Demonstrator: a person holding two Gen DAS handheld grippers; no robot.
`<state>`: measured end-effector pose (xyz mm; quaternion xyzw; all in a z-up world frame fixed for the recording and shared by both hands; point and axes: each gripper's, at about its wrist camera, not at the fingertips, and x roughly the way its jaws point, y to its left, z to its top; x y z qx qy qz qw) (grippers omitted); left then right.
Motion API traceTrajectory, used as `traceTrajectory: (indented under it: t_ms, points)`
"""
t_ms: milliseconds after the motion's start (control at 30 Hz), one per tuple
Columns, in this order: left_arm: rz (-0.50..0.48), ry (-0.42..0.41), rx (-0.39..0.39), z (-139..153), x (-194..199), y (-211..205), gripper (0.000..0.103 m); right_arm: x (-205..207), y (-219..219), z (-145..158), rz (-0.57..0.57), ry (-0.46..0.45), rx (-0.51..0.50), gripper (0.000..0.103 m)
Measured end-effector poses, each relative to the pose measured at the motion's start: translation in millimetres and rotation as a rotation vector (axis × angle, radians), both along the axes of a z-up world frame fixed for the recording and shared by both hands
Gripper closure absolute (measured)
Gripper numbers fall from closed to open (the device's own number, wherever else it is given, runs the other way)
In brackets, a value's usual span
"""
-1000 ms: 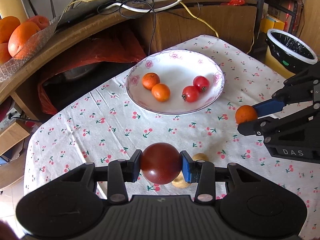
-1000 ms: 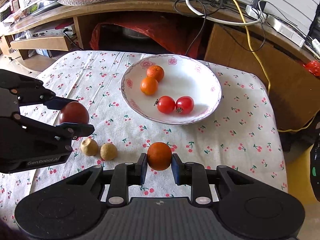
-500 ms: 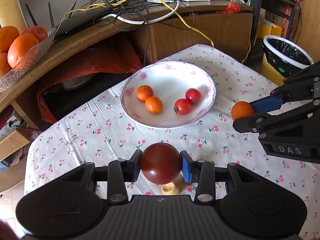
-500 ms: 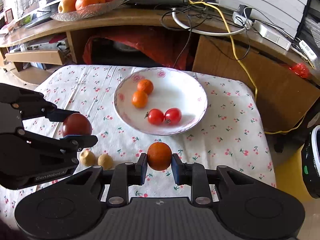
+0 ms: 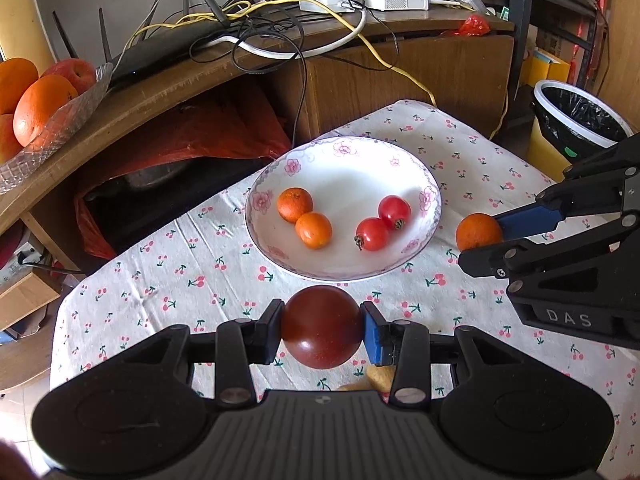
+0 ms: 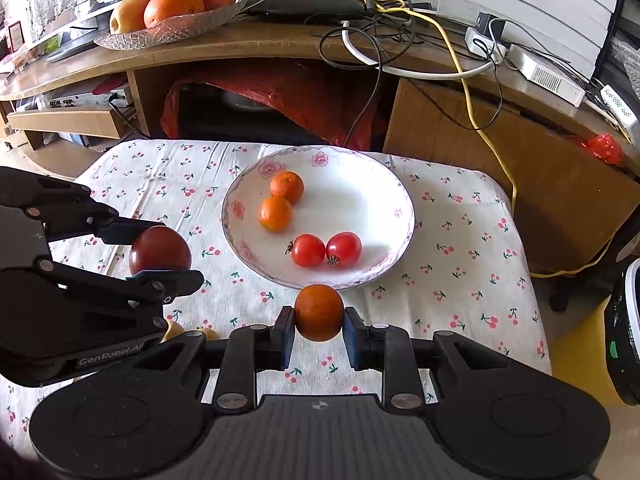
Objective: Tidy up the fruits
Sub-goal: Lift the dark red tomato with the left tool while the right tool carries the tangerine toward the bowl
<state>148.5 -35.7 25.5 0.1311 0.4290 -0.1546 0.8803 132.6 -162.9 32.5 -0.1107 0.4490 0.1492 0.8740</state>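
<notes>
Left hand-held gripper (image 5: pixel 322 327) clamps dark red tomato (image 5: pixel 321 326); bowl (image 5: pixel 430 188) beyond holds four fruits.

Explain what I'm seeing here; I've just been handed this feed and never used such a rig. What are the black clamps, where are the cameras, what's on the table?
There is no robot arm: a person holds one two-finger clamp in each hand, and each clamp carries a wide-angle camera looking forward along its fingers. In the left-hand view, the left gripper is shut on a dark red tomato. In the right-hand view, the right gripper is shut on a small orange. Each view also shows the other clamp from the side. On the cherry-print tablecloth sits a white bowl holding two oranges and two red tomatoes. Two small tan fruits lie on the cloth, mostly hidden.
</notes>
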Motion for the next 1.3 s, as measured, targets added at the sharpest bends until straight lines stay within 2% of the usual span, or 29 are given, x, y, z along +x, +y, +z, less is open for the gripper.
traceTrajectory:
  t_ms: [1300]
  points:
    - [0.022,-0.016,0.004,-4.4,46.9,-6.0,0.055,40.4,8.4,-9.3,-0.002,-0.009,0.031,0.082]
